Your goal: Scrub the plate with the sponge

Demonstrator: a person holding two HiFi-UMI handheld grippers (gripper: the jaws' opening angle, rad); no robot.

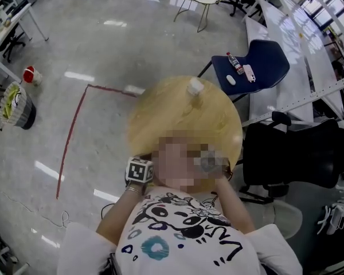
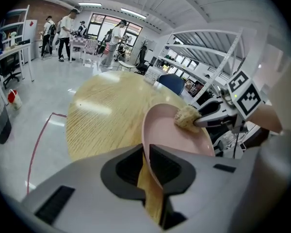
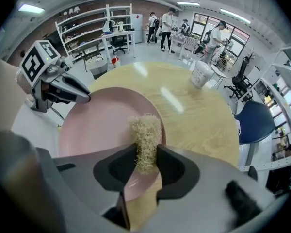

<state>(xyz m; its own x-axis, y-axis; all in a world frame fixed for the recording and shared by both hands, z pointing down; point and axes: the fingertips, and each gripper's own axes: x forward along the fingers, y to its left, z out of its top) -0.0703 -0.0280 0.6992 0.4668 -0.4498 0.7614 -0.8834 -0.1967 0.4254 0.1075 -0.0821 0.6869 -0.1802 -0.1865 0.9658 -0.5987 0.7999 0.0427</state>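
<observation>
The left claw [image 2: 146, 155] clamps the pink plate [image 2: 172, 130] by its rim; the right claw [image 3: 146, 155] pinches the fibrous sponge [image 3: 146, 130] against it, over the wooden worktop [image 3: 203, 120].

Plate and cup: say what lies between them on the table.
Only bare wooden table, seen in the right gripper view, between the plate and the cup.

Smooth plate [image 3: 97, 125]; rough, fibrous, straw-like sponge [image 3: 146, 132]; glossy wood-grain table [image 3: 199, 115], light reflections.
</observation>
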